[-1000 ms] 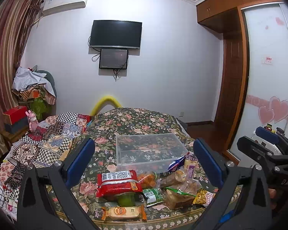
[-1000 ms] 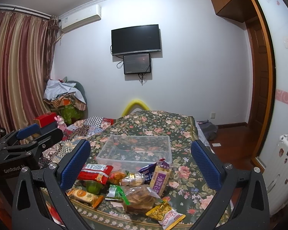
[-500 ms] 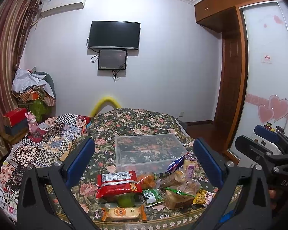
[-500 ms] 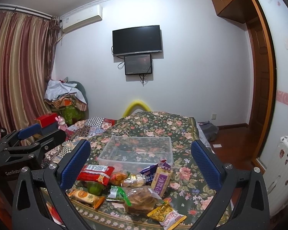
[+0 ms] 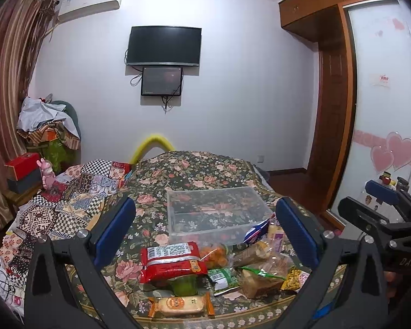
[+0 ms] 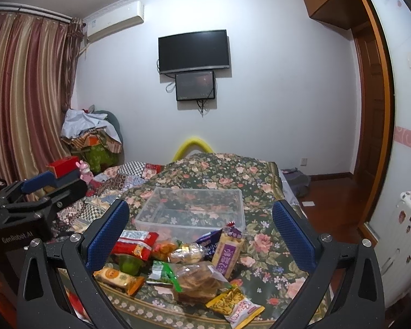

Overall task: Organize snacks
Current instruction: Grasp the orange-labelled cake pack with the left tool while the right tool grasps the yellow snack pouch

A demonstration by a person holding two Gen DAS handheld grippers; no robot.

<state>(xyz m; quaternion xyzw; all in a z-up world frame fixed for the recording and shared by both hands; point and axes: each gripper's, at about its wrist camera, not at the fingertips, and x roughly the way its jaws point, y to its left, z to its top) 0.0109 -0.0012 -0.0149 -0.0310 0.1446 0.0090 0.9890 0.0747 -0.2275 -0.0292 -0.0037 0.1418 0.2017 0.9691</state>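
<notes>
Several snack packets lie in a pile on the floral cloth in front of a clear plastic box (image 5: 216,211) that holds nothing; the box also shows in the right wrist view (image 6: 191,209). The pile has a red packet (image 5: 172,260), an orange biscuit pack (image 5: 179,304), a green cup (image 5: 185,286), a bread bag (image 6: 197,281), a purple pack (image 6: 228,252) and a yellow packet (image 6: 234,305). My left gripper (image 5: 205,233) is open and empty above the pile's near side. My right gripper (image 6: 201,233) is open and empty, also short of the pile.
The floral cloth (image 5: 194,170) covers a bed-like surface. A patchwork quilt (image 5: 68,197) lies at left. A red box (image 5: 20,164) and a clothes pile (image 5: 46,126) stand far left. A wardrobe (image 5: 334,109) and a white appliance (image 6: 408,235) are at right.
Both views have shifted only slightly; the grippers stay open and the snacks and box have not moved.
</notes>
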